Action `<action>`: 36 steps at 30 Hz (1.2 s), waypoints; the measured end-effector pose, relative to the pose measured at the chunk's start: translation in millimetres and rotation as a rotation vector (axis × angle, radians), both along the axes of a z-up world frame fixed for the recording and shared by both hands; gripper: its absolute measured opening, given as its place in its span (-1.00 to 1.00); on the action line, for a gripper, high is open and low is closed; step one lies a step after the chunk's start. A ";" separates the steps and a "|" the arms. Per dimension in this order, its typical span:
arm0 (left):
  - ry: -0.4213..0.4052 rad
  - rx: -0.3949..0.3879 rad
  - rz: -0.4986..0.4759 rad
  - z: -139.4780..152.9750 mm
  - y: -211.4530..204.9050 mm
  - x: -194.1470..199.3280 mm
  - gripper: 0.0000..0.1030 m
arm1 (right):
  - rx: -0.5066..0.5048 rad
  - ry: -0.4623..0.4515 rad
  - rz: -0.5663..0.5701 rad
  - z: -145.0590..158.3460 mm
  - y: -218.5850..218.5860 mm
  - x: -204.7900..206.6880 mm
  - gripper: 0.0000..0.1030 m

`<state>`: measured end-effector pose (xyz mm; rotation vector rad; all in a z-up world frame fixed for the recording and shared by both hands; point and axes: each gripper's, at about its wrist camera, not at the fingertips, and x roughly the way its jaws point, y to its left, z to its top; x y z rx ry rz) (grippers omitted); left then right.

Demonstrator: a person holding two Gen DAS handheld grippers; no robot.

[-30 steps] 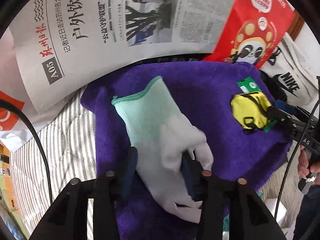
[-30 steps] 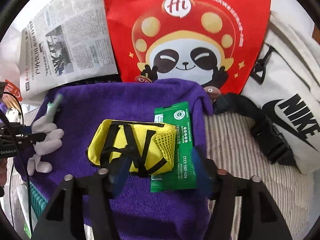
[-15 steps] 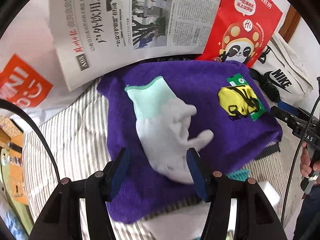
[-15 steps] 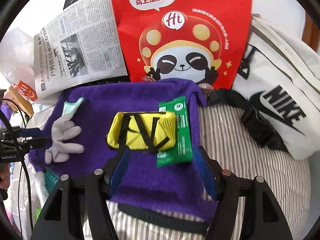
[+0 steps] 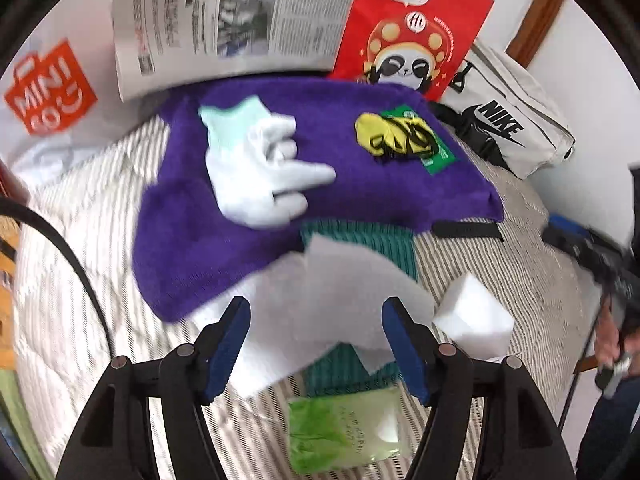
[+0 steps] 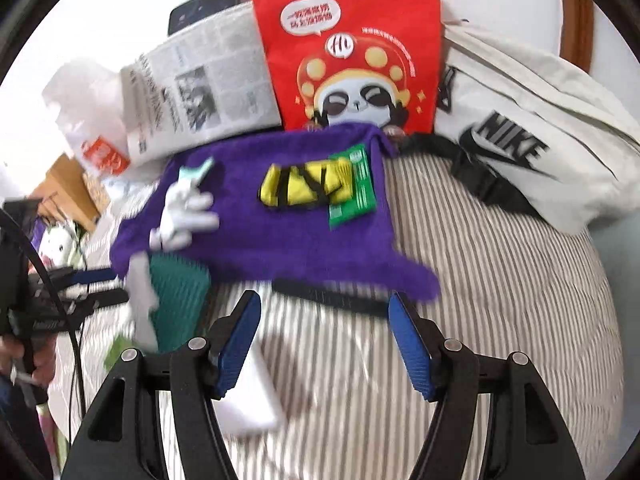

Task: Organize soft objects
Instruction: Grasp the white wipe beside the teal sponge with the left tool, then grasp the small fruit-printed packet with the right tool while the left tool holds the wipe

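Note:
A purple towel (image 5: 224,240) (image 6: 296,236) lies on the striped bed. On it rest a white glove with a mint cuff (image 5: 256,168) (image 6: 182,212), a yellow mesh pouch (image 5: 396,138) (image 6: 304,186) and a green packet (image 5: 438,156) (image 6: 354,196). My left gripper (image 5: 316,344) is open and empty, pulled back over a white foam sheet (image 5: 328,304). My right gripper (image 6: 324,344) is open and empty above the striped sheet, short of the towel's front edge.
A white sponge block (image 5: 476,320) (image 6: 252,392), a teal ribbed cloth (image 5: 360,244) (image 6: 180,296) and a light green packet (image 5: 344,432) lie in front of the towel. A newspaper (image 5: 224,12), a red panda bag (image 5: 412,36) (image 6: 352,48) and a white Nike bag (image 5: 512,116) (image 6: 532,140) stand behind.
My left gripper has let go of the white glove, opened and pulled back from the towel. My right gripper has also drawn back, away from the yellow pouch.

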<state>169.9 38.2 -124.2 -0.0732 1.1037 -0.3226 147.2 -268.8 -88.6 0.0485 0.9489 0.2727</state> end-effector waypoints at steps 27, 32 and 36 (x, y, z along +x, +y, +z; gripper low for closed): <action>-0.051 -0.085 0.056 1.4 21.2 -18.6 -0.57 | 0.039 0.115 -0.029 -33.7 -18.5 -60.4 0.28; -0.041 -0.041 0.083 -4.6 33.0 -20.7 -0.57 | 0.035 0.123 -0.015 -36.6 -12.4 -60.8 0.28; -0.040 -0.036 0.102 -6.0 45.6 -24.5 -0.63 | 0.031 0.129 -0.008 -38.0 -8.3 -61.2 0.28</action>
